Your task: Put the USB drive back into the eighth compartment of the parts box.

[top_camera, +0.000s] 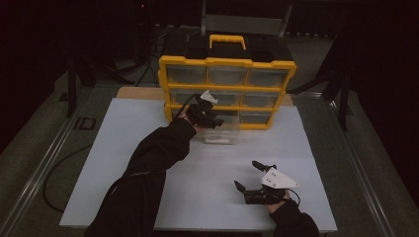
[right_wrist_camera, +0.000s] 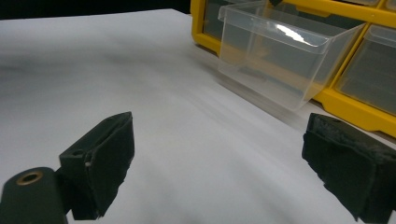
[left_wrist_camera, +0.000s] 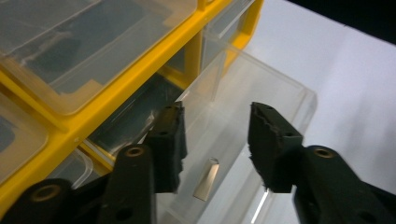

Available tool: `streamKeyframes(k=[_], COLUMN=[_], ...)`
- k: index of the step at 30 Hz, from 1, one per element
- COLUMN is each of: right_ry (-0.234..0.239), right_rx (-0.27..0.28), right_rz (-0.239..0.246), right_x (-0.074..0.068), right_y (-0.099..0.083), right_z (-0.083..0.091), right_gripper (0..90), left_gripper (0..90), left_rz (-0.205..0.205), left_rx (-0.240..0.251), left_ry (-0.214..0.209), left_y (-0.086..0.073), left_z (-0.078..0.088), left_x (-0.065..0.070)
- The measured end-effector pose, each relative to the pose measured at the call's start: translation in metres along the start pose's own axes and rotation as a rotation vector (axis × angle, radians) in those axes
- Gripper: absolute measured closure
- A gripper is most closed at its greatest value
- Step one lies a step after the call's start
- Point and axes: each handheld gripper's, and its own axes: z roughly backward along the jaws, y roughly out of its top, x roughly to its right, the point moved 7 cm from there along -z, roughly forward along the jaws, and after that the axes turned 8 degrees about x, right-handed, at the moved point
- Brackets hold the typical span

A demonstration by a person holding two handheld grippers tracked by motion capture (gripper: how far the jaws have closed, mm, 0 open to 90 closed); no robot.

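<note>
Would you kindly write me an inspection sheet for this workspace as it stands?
Surface: white board on the table, bare apart from the items listed.
Job's things: yellow drawer cabinet at the far edge; one clear drawer pulled out onto the board, a small pale flat piece inside.
Clutter: nothing seen.
Grippers: left tool open above the clear drawer, gripping nothing; right tool open over the near board, empty.
Cables: black cable looping off the table's left side.
Surroundings: dark; dim stands behind the cabinet.

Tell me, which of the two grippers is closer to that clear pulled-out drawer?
Left. The left gripper hovers right over the clear drawer, jaws parted above its open top. The right gripper rests farther back on the white table, well short of it.
</note>
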Motion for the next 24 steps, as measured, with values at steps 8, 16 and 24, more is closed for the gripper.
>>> streamKeyframes(k=[8, 16, 24], right_ry=[-0.002, -0.007, -0.008], right_rx=[-0.002, -0.002, -0.006], right_rz=[0.003, 0.005, 0.006], right_x=[0.0, 0.001, 0.001], right_y=[0.0, 0.0, 0.0], right_z=[0.0, 0.0, 0.0], right_gripper=[9.4, 9.4, 9.4], left_gripper=[38.1, 25.1, 11.2], left_rz=[-0.021, -0.022, -0.005], left_rx=[-0.003, -0.007, -0.002], left_ry=[0.021, 0.029, 0.023], left_y=[-0.001, -0.004, -0.009], left_z=[0.01, 0.023, 0.032], left_x=[0.003, 0.003, 0.002])
